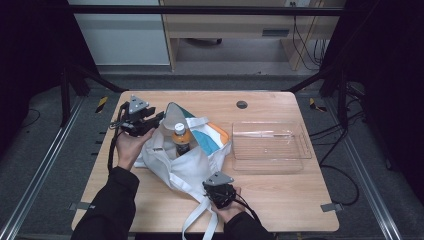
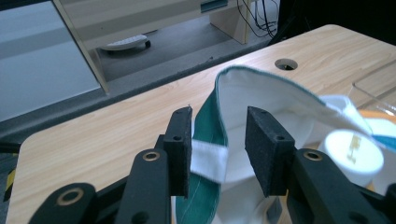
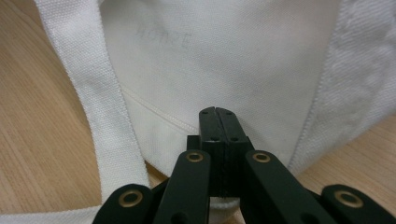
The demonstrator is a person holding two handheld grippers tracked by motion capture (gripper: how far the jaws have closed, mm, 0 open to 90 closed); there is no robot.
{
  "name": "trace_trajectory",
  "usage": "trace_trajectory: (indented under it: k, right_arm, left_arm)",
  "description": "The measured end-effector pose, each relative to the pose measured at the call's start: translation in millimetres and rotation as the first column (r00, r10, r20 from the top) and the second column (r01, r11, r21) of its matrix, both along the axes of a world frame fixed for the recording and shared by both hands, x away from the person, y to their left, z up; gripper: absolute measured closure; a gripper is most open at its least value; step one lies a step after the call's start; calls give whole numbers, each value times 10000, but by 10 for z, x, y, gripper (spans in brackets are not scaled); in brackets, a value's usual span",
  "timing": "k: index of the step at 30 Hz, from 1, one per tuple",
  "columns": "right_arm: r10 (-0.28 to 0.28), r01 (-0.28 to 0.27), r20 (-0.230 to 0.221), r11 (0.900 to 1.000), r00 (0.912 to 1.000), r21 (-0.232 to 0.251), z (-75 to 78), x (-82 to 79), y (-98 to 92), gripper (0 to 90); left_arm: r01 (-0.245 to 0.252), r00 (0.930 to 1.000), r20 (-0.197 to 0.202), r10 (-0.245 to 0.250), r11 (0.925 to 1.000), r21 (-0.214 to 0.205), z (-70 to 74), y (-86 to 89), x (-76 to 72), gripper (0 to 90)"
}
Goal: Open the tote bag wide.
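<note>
Bag (image 1: 187, 162) rim between spread left gripper (image 2: 219, 140) jaws, right gripper (image 3: 218, 122) seemingly pinching bag's bottom hem.

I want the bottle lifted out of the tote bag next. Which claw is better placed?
Left. The left claw stands open at the tote bag rim beside the bottle. The right claw is shut on the bag's near edge.

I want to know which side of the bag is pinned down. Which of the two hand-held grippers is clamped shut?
The right hand-held gripper, at the near edge of the white bag: its jaws are pressed together. The left hand-held gripper has a clear gap, straddling the bag's rim.
</note>
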State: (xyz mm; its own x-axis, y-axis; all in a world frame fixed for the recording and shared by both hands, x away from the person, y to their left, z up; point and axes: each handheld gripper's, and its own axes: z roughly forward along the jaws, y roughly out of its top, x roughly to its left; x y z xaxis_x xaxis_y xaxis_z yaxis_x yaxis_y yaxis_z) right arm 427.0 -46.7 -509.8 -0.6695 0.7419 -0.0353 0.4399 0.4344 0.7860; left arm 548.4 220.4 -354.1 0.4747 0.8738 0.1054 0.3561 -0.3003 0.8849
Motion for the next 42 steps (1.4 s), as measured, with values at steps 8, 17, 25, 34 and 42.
trace_trajectory:
  k: [8,17,25,34,42]
  right_arm:
    - [-1,1,-33,10000,10000,30,0,2,0,900]
    - [-8,8,-41,10000,10000,24,1,1,0,900]
    - [21,-21,-12,10000,10000,20,-1,3,0,900]
    - [34,-34,11,10000,10000,-10,-1,0,14,900]
    - [103,-103,-142,9999,9998,15,12,24,11,900]
  left_arm:
    - [98,9995,-301,-92,9997,228,-225,55,-28,621]
    - [-126,9994,-317,151,9971,755,-409,-85,151,747]
    - [-260,9958,-844,364,9923,1207,-567,-158,271,818]
    - [-402,9856,-1602,534,9956,841,-856,-134,363,815]
    - [-395,9872,-1516,504,9964,744,-744,-58,230,715]
